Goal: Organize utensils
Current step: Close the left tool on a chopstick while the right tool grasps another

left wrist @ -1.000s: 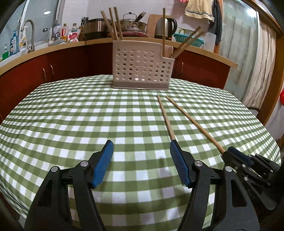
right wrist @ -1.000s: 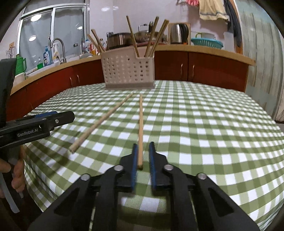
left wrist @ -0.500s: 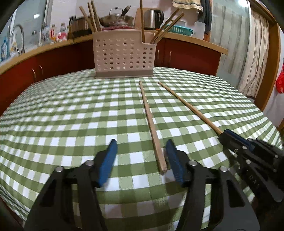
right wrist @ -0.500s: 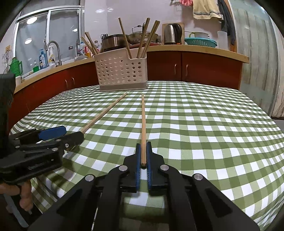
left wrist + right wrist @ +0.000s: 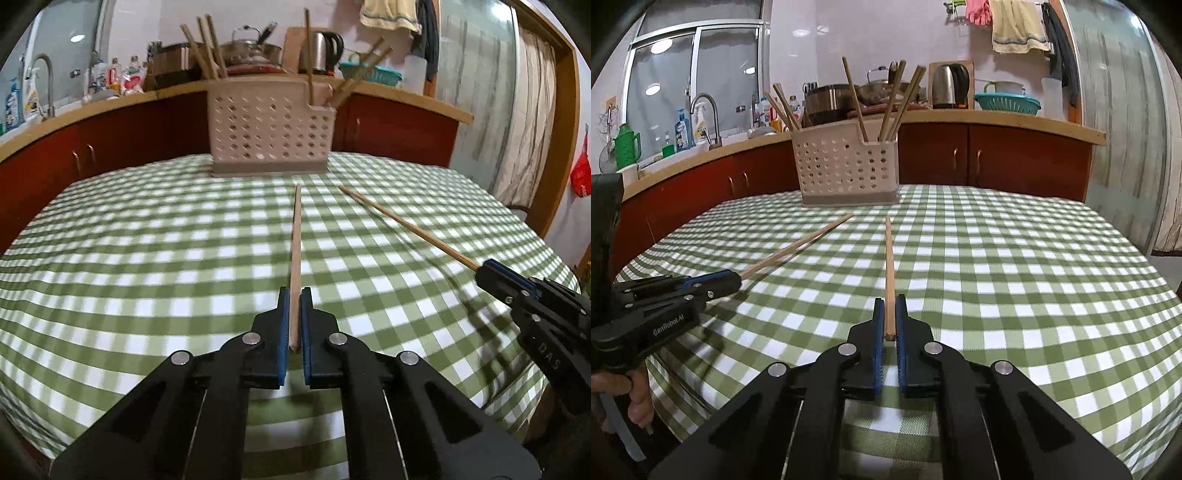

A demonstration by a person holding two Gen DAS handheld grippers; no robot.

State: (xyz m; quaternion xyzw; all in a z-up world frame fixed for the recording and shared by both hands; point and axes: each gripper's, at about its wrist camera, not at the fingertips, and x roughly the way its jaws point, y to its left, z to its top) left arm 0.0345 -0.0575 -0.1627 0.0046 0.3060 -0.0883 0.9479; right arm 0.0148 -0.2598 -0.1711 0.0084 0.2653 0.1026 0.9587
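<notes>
Green-and-white checked cloth (image 5: 147, 258) covers the table, with red kitchen cabinets (image 5: 110, 144) and a wooden counter behind it carrying a kettle (image 5: 327, 51), pots and bottles.

From the left wrist camera, the left gripper (image 5: 294, 295) has just been closing and now pinches the near end of a wooden chopstick (image 5: 296, 243) between its blue pads. That left chopstick runs straight away from the gripper toward a perforated beige utensil holder (image 5: 269, 133) standing at the far side of the table; its far tip stops short of the holder's base. More chopsticks stand in the holder, some leaning left at one end, some leaning right at the other. At the right edge the right gripper (image 5: 484, 267) appears from the side, clamped on the end of a second chopstick (image 5: 406, 227) that slants across the cloth toward the holder.

From the right wrist camera, the right gripper (image 5: 890, 306) is closed on its own chopstick (image 5: 889, 266), the near end sitting between the pads and the shaft pointing toward the utensil holder (image 5: 846, 170), well short of it. To the left, the left gripper (image 5: 733, 282) is seen sideways, gripping the other chopstick (image 5: 801, 242), which angles toward the holder. A person's fingers (image 5: 637, 398) curl around that gripper's handle at the lower left. A window (image 5: 665, 92), tap (image 5: 709, 110) and hanging towel (image 5: 1015, 26) show behind.
</notes>
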